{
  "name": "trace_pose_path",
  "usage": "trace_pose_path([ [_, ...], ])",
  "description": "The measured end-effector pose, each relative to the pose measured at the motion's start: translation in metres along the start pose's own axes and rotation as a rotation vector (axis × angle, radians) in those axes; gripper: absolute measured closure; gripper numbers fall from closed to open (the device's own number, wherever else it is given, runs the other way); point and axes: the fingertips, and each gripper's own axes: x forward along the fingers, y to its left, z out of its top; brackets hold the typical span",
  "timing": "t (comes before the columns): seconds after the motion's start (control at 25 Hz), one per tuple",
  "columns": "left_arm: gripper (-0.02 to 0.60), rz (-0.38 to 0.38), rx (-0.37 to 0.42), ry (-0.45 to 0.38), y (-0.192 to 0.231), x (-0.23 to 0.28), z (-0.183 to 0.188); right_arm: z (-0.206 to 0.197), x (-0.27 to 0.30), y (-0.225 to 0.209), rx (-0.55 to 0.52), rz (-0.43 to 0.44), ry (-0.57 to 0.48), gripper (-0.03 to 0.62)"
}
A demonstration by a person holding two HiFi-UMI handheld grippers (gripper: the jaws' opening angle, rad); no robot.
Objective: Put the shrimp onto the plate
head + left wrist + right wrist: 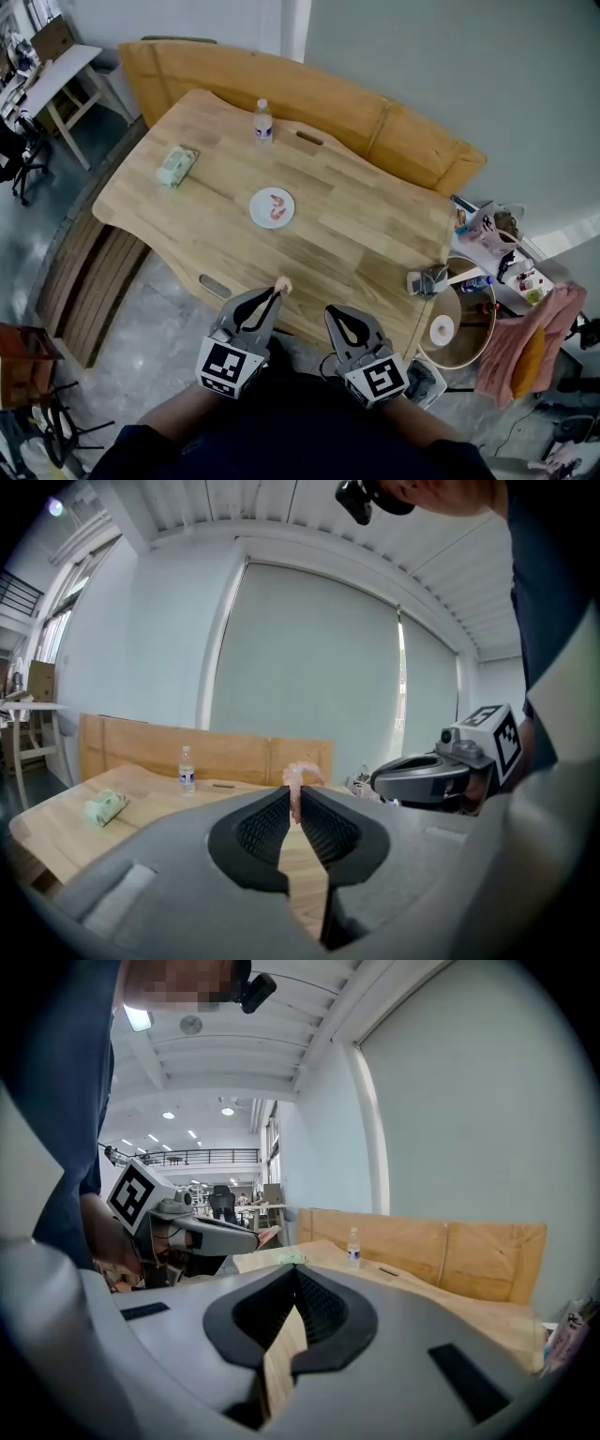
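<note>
The left gripper point(275, 294) pinches a shrimp point(300, 778), its lower part hidden between the pads. The right gripper point(334, 313) is closed and empty.

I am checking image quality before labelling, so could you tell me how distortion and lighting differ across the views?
Head view: even soft light, edges mildly bent, plate sharp. Left gripper view: strong fisheye, dark corners, shrimp slightly soft. Right gripper view: same fisheye, bright ceiling lamps, shaded foreground.

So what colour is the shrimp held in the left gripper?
Pale pink; the shrimp shows best in the left gripper view.
</note>
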Motion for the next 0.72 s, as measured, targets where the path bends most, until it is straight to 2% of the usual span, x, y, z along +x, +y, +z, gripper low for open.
trace_pose_path([
  [0.32,0.543,-0.021,0.012,0.011,0.043,0.02,-0.001,0.018,0.033,0.007,-0.019,-0.016,-0.009,0.585],
  [0.72,0.543,0.047,0.019,0.041,0.074,0.056,-0.006,0.017,0.031,-0.012,-0.02,0.008,-0.006,0.585],
])
